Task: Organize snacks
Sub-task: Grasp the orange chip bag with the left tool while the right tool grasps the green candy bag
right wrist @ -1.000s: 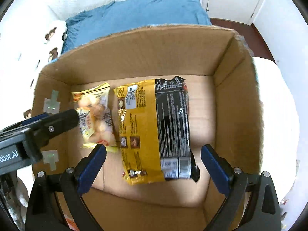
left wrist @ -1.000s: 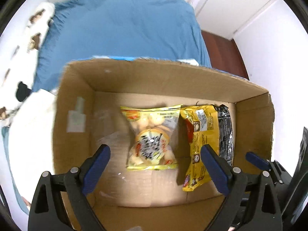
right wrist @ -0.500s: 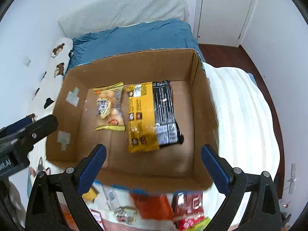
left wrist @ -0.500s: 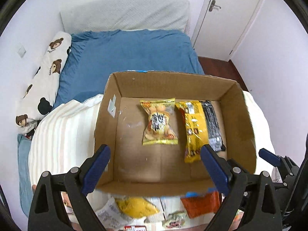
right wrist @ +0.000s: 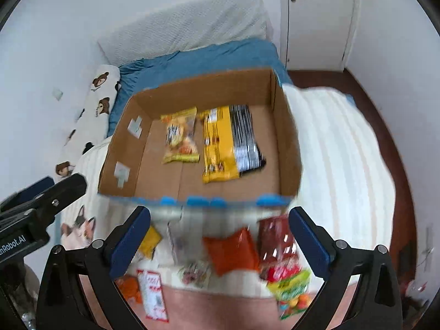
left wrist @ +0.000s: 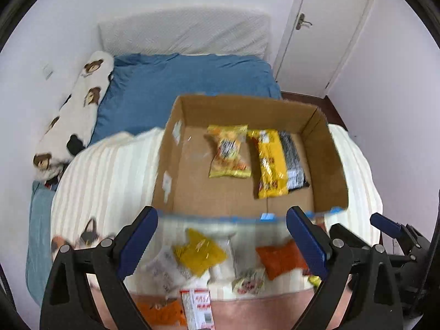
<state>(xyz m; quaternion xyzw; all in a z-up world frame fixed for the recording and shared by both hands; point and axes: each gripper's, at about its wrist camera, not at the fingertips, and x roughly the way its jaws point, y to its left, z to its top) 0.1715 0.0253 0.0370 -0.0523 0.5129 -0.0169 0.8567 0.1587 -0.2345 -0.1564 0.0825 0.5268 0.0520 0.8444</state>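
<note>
An open cardboard box [left wrist: 327, 148] [right wrist: 286, 137] sits on a striped blanket. Inside lie a yellow snack bag [left wrist: 228, 151] [right wrist: 180, 139] and a yellow-and-black packet [left wrist: 275, 162] [right wrist: 228, 143]. Loose snacks lie in front of the box: a yellow bag [left wrist: 199, 251], an orange bag [left wrist: 280, 257] [right wrist: 231, 250], a red bag [right wrist: 275, 239], a green candy bag [right wrist: 291, 288] and a white-red packet [left wrist: 198, 308] [right wrist: 152, 294]. My left gripper [left wrist: 224, 243] and right gripper [right wrist: 220, 240] are both open and empty, held above the loose snacks, short of the box.
The striped blanket [right wrist: 338, 151] covers the near bed; a blue sheet [left wrist: 187, 85] and a bear-print pillow [left wrist: 74, 115] lie beyond. A white door [left wrist: 324, 27] and dark floor are at the right. The other gripper shows at the left edge in the right wrist view [right wrist: 35, 211].
Both grippers have pulled back and up from inside the box. The box now looks farther away and the loose snacks in front of it have come into view.
</note>
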